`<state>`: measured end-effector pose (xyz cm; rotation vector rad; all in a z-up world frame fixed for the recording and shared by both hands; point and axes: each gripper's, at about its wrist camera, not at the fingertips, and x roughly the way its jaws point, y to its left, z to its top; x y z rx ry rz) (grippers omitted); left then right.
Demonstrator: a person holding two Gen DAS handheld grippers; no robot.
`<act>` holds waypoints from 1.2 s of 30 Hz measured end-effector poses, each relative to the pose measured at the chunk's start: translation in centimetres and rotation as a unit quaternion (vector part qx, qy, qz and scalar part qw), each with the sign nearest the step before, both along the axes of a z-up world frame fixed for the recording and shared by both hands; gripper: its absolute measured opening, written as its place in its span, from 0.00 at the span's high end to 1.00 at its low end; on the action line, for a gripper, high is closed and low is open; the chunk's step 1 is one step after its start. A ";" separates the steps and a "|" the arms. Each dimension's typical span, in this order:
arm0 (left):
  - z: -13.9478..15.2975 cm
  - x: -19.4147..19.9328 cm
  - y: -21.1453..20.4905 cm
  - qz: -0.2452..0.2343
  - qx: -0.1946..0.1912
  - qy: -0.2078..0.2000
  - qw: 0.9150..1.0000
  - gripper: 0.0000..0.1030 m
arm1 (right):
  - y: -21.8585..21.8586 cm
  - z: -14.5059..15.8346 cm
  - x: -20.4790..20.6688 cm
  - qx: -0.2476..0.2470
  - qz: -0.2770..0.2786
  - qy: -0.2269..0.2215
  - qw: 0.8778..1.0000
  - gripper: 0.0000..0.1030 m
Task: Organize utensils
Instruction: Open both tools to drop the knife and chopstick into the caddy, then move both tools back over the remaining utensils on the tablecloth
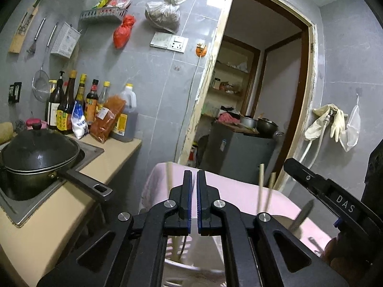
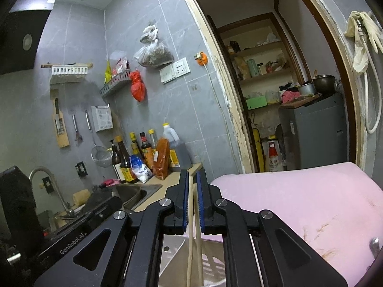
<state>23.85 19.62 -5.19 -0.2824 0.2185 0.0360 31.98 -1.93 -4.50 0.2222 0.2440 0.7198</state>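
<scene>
My right gripper [image 2: 193, 186] is shut on a pair of pale wooden chopsticks [image 2: 191, 244], which hang down between its fingers toward a white slotted utensil holder [image 2: 210, 263] below. In the left wrist view the same chopsticks [image 1: 261, 186] stand upright at right, by the right gripper's black body [image 1: 330, 196], with a blurred metal utensil [image 1: 302, 215] beside them. My left gripper [image 1: 194, 175] is shut with nothing between its fingers, above the white holder [image 1: 191, 263]. A lone chopstick [image 1: 169, 174] stands left of it.
A pink-covered table [image 2: 299, 203] lies ahead. A beige counter [image 1: 43, 227] at left holds a lidded black pan [image 1: 36, 157] in a sink, with sauce bottles [image 1: 71, 110] behind. An open doorway [image 1: 258, 95] with a grey cabinet [image 1: 239, 153] is straight ahead.
</scene>
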 end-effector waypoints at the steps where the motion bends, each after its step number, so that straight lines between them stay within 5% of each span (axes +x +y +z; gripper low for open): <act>1: 0.4 -0.2 -0.2 -0.001 0.000 0.002 1.000 0.98 | -0.2 0.3 -0.1 0.000 0.000 0.001 1.000 0.92; 7: 3.1 -1.0 -1.7 -0.007 -0.001 0.023 1.000 0.92 | -2.6 3.0 -0.7 -0.002 -0.010 0.005 1.000 0.77; 9: 4.1 -1.4 -2.3 -0.010 -0.005 0.026 1.000 0.70 | -3.9 4.0 -1.0 -0.008 -0.016 0.007 1.000 0.75; 13: 6.2 -2.2 -3.9 -0.012 -0.010 0.027 1.000 0.65 | -6.6 5.4 -1.5 -0.011 -0.030 0.010 0.999 0.49; 18: 8.3 -3.4 -6.7 0.001 0.005 0.017 1.000 0.33 | -10.6 6.9 -2.3 -0.012 -0.042 0.014 0.999 0.32; 24: 9.6 -4.3 -10.1 0.020 -0.002 0.022 1.000 0.06 | -15.8 8.1 -3.4 -0.018 -0.057 0.020 0.998 0.11; 26: 9.6 -4.7 -11.4 0.026 -0.001 0.026 0.999 0.05 | -17.4 8.1 -3.6 -0.017 -0.060 0.027 0.998 0.00; 36: 7.5 -5.2 -17.8 0.009 0.023 0.066 0.998 0.05 | -24.0 6.4 -5.5 -0.041 -0.109 0.052 0.992 0.00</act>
